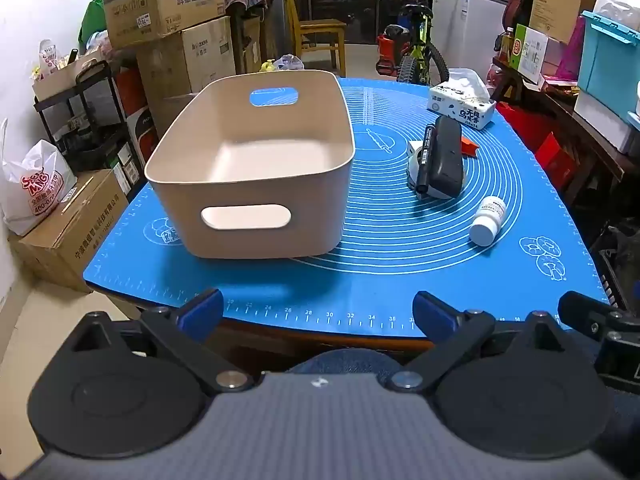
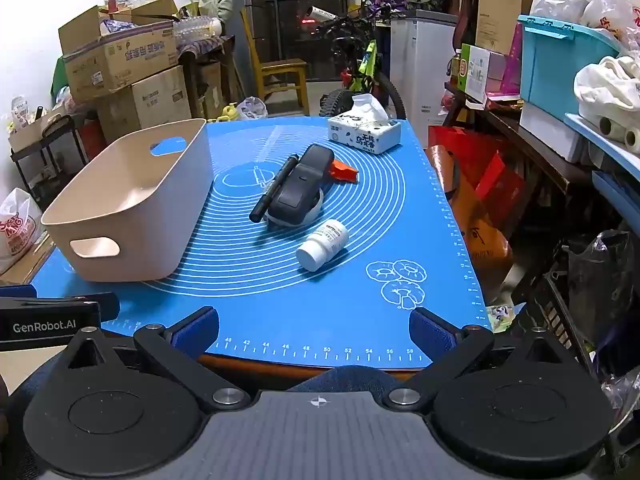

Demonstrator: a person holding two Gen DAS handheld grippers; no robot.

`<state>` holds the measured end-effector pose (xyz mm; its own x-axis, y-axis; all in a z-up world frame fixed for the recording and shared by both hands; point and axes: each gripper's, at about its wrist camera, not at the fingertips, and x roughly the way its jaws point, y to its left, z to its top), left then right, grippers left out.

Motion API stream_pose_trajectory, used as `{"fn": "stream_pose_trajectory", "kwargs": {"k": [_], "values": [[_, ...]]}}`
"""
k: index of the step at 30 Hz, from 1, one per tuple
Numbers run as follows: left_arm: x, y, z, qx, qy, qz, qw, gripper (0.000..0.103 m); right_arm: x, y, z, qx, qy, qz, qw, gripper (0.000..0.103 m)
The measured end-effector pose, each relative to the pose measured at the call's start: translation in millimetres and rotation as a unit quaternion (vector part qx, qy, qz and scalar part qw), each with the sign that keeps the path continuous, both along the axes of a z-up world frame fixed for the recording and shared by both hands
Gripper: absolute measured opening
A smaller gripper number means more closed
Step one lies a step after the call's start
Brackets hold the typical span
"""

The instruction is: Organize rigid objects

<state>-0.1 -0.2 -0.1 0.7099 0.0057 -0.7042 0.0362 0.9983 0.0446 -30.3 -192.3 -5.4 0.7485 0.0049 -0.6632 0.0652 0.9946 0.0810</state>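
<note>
An empty beige bin (image 1: 256, 160) (image 2: 132, 200) with handle cut-outs stands on the left of the blue mat (image 1: 360, 280) (image 2: 280, 300). To its right lie a black marker (image 1: 425, 160) (image 2: 276, 188), a black case (image 1: 449, 156) (image 2: 300, 188) resting on a white tape roll (image 1: 414, 156) (image 2: 316, 208), an orange piece (image 1: 470, 146) (image 2: 344, 171) and a white pill bottle (image 1: 487, 220) (image 2: 323, 245) on its side. My left gripper (image 1: 318, 314) and right gripper (image 2: 314, 330) hover open at the mat's near edge, with nothing between their fingers.
A tissue pack (image 1: 462, 104) (image 2: 364, 130) sits at the mat's far right. Cardboard boxes (image 1: 168, 20) stack on the left, a wooden chair (image 1: 316, 28) and bicycle (image 1: 416, 48) stand behind, and cluttered shelves with a teal crate (image 2: 560, 64) line the right.
</note>
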Motion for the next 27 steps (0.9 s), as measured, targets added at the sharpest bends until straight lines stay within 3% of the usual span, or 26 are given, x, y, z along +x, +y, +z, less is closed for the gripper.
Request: {"fn": "stream_pose_trajectory", "kwargs": {"k": [27], "values": [[-0.1,0.5,0.1,0.001,0.001,0.000,1.0000,0.099,0.1,-0.2,0.0,-0.004,-0.003,0.000,1.000,0.101]]}}
